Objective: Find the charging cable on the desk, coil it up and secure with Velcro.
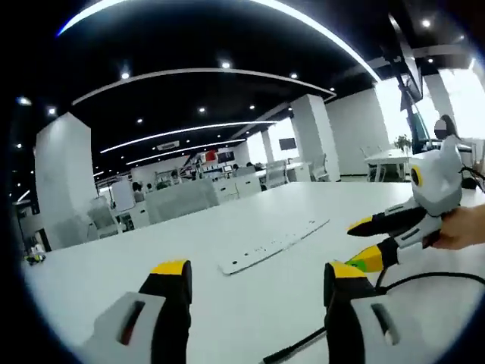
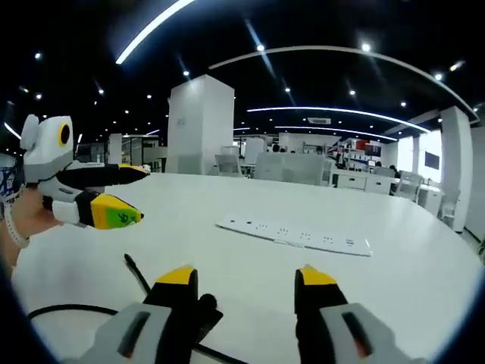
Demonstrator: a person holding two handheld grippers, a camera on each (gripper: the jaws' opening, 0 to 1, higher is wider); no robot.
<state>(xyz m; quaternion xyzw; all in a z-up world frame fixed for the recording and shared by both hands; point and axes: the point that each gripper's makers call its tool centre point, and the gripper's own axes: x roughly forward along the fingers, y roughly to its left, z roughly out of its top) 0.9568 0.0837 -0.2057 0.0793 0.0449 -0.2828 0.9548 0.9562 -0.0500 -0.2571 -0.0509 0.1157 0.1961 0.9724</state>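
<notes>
A thin black charging cable lies on the white desk. One free end points away from me, and a dark lump on the cable sits beside my right gripper's left jaw. My right gripper is open, just above the cable with nothing between its jaws. In the left gripper view the cable runs past my open left gripper on its right side. The right gripper, held by a hand, comes in from the right. The left gripper hangs open over the desk's left part.
A white power strip lies flat mid-desk, beyond both grippers, also seen as the power strip. Behind the desk are office desks and chairs, white pillars and bright windows.
</notes>
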